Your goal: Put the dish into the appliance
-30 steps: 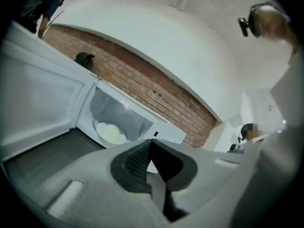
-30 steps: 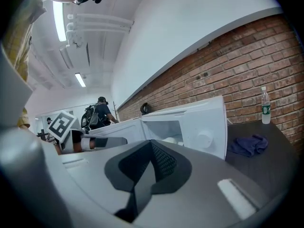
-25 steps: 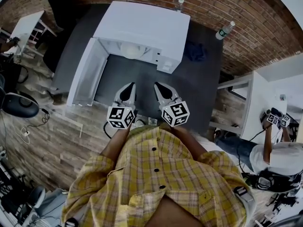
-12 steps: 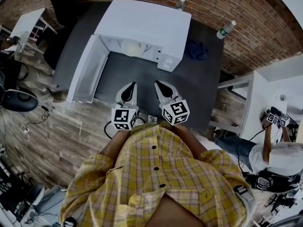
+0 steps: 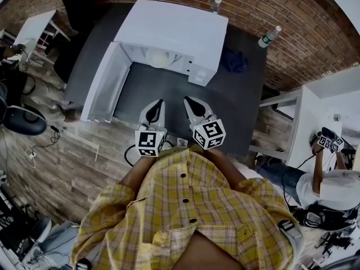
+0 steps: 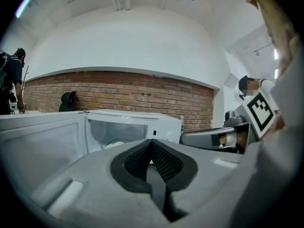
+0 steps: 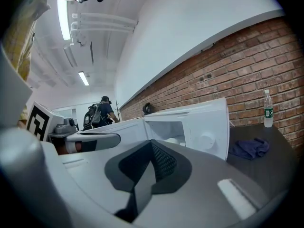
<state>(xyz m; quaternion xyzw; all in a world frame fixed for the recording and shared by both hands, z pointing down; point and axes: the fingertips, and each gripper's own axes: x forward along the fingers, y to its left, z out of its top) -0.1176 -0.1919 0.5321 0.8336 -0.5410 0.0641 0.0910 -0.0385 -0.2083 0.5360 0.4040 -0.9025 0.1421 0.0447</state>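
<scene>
Drew left gripper (image 5: 160, 102) back a touch, right gripper (image 5: 187, 99) just beside it. Both pinched closed, empty. Straight ahead sat dish (image 5: 159, 58) inside open microwave (image 5: 174, 27).

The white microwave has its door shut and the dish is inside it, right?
Not quite. The door of the microwave is swung wide open, not shut, as the head view shows. The rest is right: the pale dish sits inside it.
</scene>
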